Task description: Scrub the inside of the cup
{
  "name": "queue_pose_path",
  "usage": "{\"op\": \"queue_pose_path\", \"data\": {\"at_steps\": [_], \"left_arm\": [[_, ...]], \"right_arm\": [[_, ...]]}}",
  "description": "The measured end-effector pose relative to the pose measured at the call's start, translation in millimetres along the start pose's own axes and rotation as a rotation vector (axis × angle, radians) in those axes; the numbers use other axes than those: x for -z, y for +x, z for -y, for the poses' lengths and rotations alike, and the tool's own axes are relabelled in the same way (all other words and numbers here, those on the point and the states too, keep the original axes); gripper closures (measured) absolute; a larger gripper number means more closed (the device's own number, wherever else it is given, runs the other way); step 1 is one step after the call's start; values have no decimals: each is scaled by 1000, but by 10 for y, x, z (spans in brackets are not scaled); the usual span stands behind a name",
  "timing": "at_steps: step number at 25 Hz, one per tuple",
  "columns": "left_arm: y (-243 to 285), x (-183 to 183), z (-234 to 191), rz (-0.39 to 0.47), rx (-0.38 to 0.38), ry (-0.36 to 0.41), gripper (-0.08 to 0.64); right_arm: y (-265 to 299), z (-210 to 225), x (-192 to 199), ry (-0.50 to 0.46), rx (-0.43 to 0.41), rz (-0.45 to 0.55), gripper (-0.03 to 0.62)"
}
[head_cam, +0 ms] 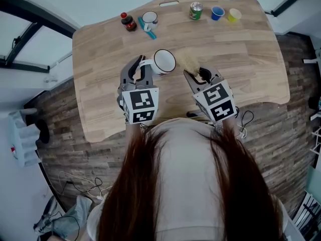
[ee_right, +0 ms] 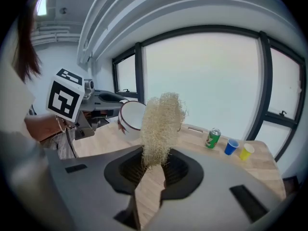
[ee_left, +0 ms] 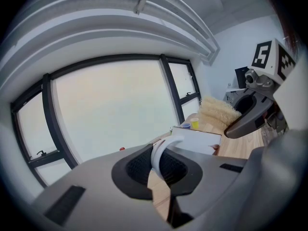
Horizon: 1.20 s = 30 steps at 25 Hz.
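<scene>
A white cup [head_cam: 164, 61] with a dark rim is held tilted above the wooden table [head_cam: 100, 104], its mouth facing the person. My left gripper [head_cam: 139, 64] is shut on the cup's handle [ee_left: 160, 153], which shows as a white loop between the jaws. To the right, my right gripper [head_cam: 196, 75] is shut on a pale straw-coloured loofah scrubber [ee_right: 161, 121]. The scrubber [head_cam: 188, 59] stands just right of the cup's rim, outside the cup. In the right gripper view the cup [ee_right: 131, 118] sits left of the scrubber.
Along the table's far edge stand a dark sauce bottle [head_cam: 128, 22], a second white mug [head_cam: 149, 19] with a teal brush, a green can [head_cam: 195, 10], a blue cup [head_cam: 217, 12] and a yellow cup [head_cam: 233, 15]. Large windows lie beyond the table.
</scene>
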<state>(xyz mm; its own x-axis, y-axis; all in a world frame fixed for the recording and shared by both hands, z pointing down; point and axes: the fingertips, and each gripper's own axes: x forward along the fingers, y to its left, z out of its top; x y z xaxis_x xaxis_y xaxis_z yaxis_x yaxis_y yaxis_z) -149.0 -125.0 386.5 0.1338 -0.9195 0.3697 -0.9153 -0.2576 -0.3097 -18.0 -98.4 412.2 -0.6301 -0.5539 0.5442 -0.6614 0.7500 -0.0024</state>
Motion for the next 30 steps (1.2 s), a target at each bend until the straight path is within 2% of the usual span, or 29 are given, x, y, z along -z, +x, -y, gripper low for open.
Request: {"op": "queue_pose_path", "data": {"at_steps": [10,16,30], "left_arm": [[-7,-97,88,23,18,90,537],[-11,-121,159,34,28,193,537],[76,-179,338,44,65,316,537]], "right_arm": [[-14,-106,15,-160,-54,-75,506],[8,-172,91,-296,-72,-157,506],[27,-159,230,-435,-120,-292,506]]}}
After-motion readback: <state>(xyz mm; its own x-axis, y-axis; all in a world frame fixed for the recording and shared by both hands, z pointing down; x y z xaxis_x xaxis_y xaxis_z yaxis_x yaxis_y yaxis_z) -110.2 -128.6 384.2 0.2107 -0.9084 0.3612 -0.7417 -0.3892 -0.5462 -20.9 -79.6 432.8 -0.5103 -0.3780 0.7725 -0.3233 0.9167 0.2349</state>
